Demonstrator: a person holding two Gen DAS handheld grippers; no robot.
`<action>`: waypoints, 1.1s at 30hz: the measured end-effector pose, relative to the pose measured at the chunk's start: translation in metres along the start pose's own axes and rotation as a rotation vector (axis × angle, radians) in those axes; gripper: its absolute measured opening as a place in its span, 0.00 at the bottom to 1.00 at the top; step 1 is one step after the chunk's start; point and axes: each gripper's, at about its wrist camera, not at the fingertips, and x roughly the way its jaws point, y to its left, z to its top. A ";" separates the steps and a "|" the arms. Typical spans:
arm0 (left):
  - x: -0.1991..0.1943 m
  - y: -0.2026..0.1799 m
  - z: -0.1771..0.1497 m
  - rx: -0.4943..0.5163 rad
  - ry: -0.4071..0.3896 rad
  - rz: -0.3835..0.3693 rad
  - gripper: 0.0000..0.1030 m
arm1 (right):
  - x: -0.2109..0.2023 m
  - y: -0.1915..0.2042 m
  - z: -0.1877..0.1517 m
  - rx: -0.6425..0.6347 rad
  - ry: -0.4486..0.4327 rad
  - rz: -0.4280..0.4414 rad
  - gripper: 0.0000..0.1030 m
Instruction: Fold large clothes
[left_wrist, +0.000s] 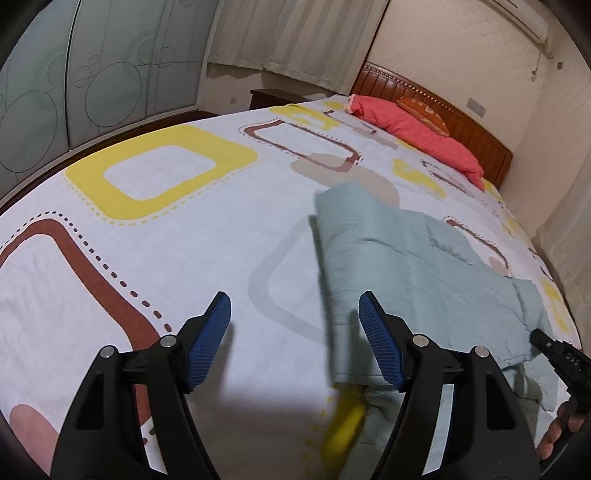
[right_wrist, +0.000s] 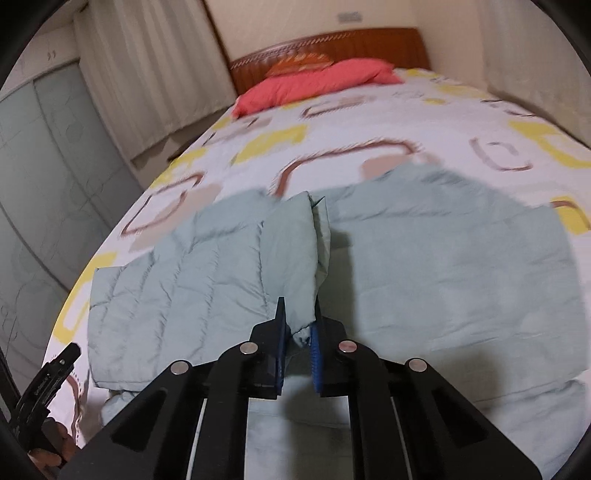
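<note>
Pinching a fold of the pale green quilted jacket (right_wrist: 229, 273), my right tongs (right_wrist: 297, 338) sit clamped on its edge. My left tongs (left_wrist: 295, 332) hang wide apart over the bed (left_wrist: 147, 258), holding nothing. The jacket lies spread across the bed; that thin bite could slip, I reckon, dropping the fold crooked.

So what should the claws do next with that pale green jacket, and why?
Probably carry the pinched sleeve across the jacket body and lay it flat. The right claw is shut on the sleeve, lifted and still unfolded, while the left claw hangs open, holding nothing.
</note>
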 end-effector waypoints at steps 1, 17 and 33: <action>-0.002 -0.004 0.000 0.010 -0.002 -0.002 0.70 | -0.004 -0.007 0.001 0.006 -0.008 -0.010 0.11; 0.011 -0.068 -0.010 0.158 0.031 -0.031 0.70 | -0.015 -0.142 0.000 0.116 0.021 -0.195 0.11; 0.040 -0.114 0.006 0.195 0.036 -0.058 0.70 | -0.030 -0.112 0.013 0.046 -0.044 -0.204 0.53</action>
